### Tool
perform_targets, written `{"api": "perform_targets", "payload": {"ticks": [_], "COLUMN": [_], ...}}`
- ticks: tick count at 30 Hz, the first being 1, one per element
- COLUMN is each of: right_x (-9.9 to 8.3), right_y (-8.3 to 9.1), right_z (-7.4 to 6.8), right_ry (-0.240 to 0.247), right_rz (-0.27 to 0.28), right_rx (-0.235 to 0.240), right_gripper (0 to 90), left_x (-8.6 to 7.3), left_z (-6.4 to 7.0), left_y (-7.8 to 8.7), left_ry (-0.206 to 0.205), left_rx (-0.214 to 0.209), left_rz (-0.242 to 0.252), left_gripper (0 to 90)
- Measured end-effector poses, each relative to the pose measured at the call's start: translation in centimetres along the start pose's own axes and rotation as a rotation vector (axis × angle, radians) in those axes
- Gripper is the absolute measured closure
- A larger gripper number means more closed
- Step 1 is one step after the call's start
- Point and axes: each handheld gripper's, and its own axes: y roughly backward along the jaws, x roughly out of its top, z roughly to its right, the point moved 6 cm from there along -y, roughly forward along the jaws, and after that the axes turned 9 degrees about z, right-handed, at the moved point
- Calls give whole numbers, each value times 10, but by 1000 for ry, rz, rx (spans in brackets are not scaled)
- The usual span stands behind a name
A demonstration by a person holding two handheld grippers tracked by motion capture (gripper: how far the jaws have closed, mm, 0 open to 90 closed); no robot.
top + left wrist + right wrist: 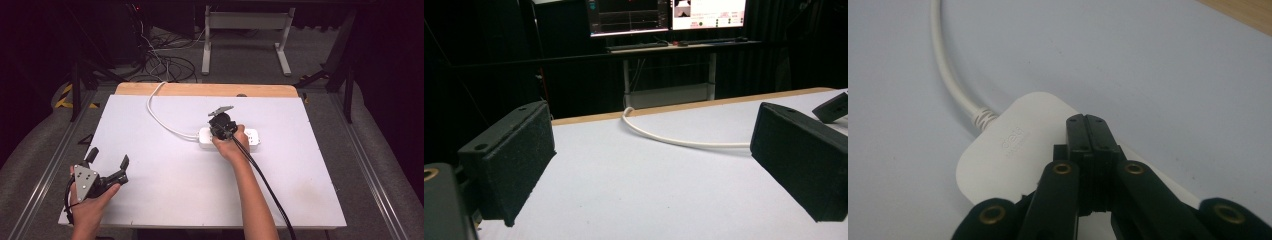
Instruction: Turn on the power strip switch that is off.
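Observation:
A white power strip [252, 137] lies at the middle of the white table [175, 190], and its white cable [159, 116] curves off to the far edge. My right gripper [219, 132] points down on the strip's left end. In the right gripper view its jaws are pressed together just above the strip [1008, 150], and the right gripper [1087, 124] has nothing visible between them. The cable [947, 70] leaves the strip's end. My left gripper [109, 156] rests near the table's front left corner. It stands open [649, 150] and empty, aimed over the cable [674, 141].
A wooden strip [205, 90] borders the table's far edge. Beyond it the floor holds tangled cables [165, 62] and a white desk frame [245, 22]. Lit monitors [664, 15] stand at the back. Metal rails [50, 160] run along both sides of the table.

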Motion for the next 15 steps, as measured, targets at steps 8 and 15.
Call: {"api": "perform_targets", "payload": {"ticks": [8, 15], "right_x": [0, 0], "right_y": [0, 0], "right_z": [-1, -1], "right_ry": [14, 2], "right_rz": [0, 3], "right_rx": [-8, -12], "right_gripper": [900, 900], "left_x": [0, 0], "left_z": [0, 0], "left_y": [0, 0], "left_ry": [3, -1], "left_rx": [2, 1], "left_rz": [1, 0], "left_gripper": [48, 48]}}
